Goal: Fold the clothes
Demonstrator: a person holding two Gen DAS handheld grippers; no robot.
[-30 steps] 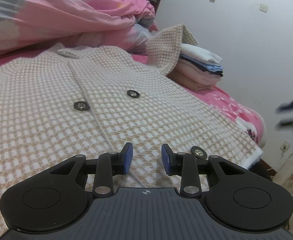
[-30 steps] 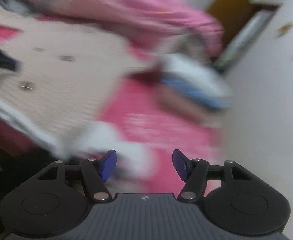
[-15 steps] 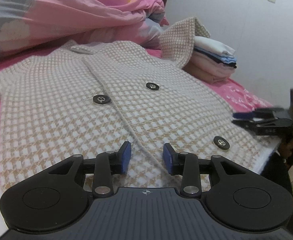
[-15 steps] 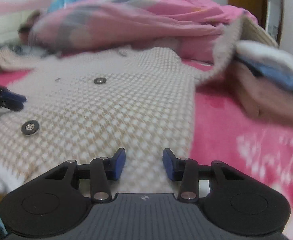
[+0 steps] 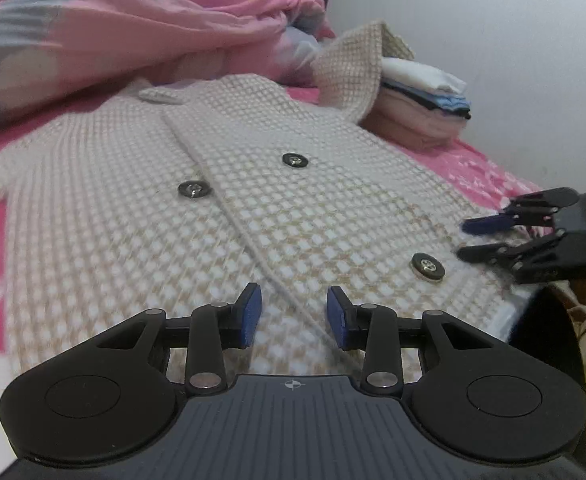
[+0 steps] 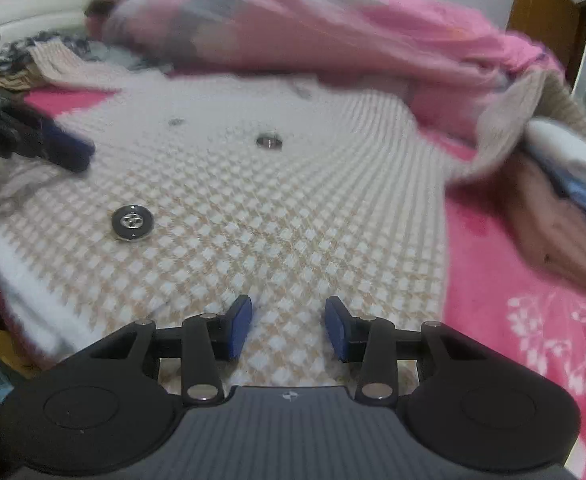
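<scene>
Your checked beige-and-white knit coat (image 5: 141, 216) lies spread flat, front up, across the pink bed (image 6: 505, 320), hem toward you. Dark round buttons (image 5: 428, 267) dot its overlapped front. One sleeve (image 5: 353, 68) climbs over the folded clothes stack (image 5: 421, 108) at its far right.

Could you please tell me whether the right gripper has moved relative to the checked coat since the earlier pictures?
Yes. The right gripper has come down and in from beyond the bed's edge; it is now over the checked coat near its hem, jaws apart.
</scene>
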